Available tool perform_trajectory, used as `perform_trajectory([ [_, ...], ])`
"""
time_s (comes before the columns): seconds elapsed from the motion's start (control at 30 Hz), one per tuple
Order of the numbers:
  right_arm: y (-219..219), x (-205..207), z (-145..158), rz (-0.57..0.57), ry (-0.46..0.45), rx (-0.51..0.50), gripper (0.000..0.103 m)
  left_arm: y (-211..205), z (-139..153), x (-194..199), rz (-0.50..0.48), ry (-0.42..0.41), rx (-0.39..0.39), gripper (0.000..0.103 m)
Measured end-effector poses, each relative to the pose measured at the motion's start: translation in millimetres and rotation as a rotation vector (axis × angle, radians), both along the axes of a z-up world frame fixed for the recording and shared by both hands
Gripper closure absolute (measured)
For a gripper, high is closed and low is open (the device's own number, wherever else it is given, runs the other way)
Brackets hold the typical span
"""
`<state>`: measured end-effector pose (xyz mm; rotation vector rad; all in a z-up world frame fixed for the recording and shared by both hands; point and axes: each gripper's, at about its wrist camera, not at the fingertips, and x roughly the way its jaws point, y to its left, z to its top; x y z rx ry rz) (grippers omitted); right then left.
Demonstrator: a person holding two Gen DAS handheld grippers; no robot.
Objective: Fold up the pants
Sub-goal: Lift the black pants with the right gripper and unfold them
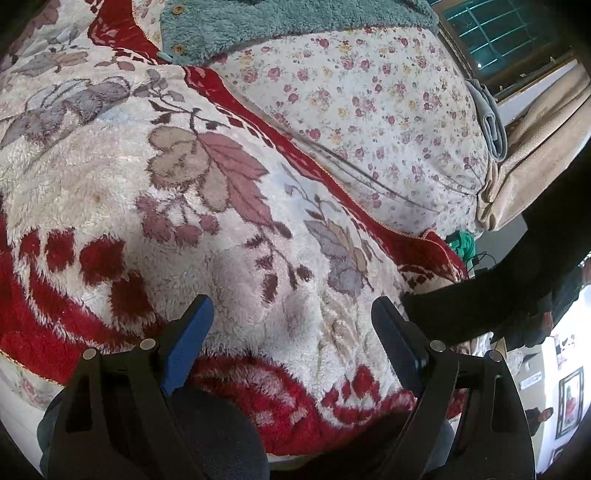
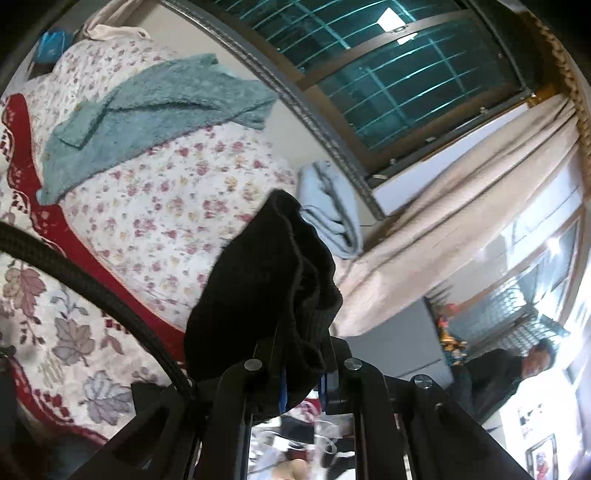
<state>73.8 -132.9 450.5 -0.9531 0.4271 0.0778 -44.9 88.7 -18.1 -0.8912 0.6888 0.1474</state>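
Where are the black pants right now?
Bunched in the right claw, the black pants are lifted above the bed; the left view shows them at the blanket's right edge.

Open area: bare fleece blanket (image 1: 207,206) ahead of the spread left gripper (image 1: 291,321).
Right edge: black pants (image 1: 480,306) drape across, near the gripper's right finger.
Far side: teal garment (image 1: 295,18) lying on floral quilt (image 1: 369,110).
Right view: bunched pants block the centre.
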Motion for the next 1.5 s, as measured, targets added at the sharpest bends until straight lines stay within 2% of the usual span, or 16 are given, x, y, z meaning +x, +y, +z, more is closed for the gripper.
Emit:
perform_trajectory([
  [0.1, 23, -5, -10, 0.057, 0.039, 0.068, 0.093, 2, 1, -6, 0.001, -0.033, -0.008, 0.016],
  [0.17, 41, -7, -12, 0.104, 0.071, 0.123, 0.093, 5, 2, -15, 0.041, -0.029, -0.015, 0.016],
  [0.27, 79, -14, -19, 0.182, 0.120, 0.197, 0.092, 9, 8, -58, 0.218, -0.050, 0.038, 0.016],
  [0.33, 108, -19, -31, 0.239, 0.166, 0.244, 0.092, 10, 9, -82, 0.296, -0.066, 0.064, 0.016],
  [0.47, 179, -29, -71, 0.349, 0.270, 0.280, 0.092, 16, 8, -127, 0.469, -0.083, 0.109, 0.016],
  [0.57, 229, -42, -110, 0.414, 0.356, 0.283, 0.093, 24, 4, -133, 0.500, -0.081, 0.098, 0.016],
  [0.67, 278, -53, -151, 0.452, 0.424, 0.262, 0.092, 30, -6, -126, 0.473, -0.051, 0.059, 0.016],
  [0.83, 340, -73, -211, 0.490, 0.504, 0.212, 0.092, 32, -9, -129, 0.485, -0.042, 0.039, 0.016],
  [0.87, 353, -78, -225, 0.497, 0.545, 0.206, 0.091, 33, -11, -130, 0.491, -0.041, 0.029, 0.016],
  [0.93, 377, -88, -258, 0.511, 0.658, 0.165, 0.074, 36, -14, -128, 0.493, -0.029, 0.010, 0.016],
  [0.97, 390, -100, -273, 0.536, 0.670, 0.145, 0.063, 36, -16, -128, 0.488, -0.023, 0.000, 0.016],
  [1.03, 402, -114, -282, 0.585, 0.659, 0.136, 0.058, 37, -17, -127, 0.489, -0.017, -0.006, 0.016],
  [1.13, 408, -129, -280, 0.635, 0.708, 0.199, 0.058, 37, -17, -128, 0.489, -0.017, -0.007, 0.016],
  [1.3, 368, -114, -257, 0.623, 0.658, 0.229, 0.057, 43, -24, -127, 0.492, 0.000, -0.056, 0.016],
  [1.43, 285, -76, -249, 0.552, 0.656, 0.311, 0.057, 45, -26, -128, 0.507, 0.004, -0.077, 0.016],
  [1.5, 228, -54, -260, 0.492, 0.666, 0.368, 0.057, 44, -26, -127, 0.509, 0.007, -0.078, 0.016],
])
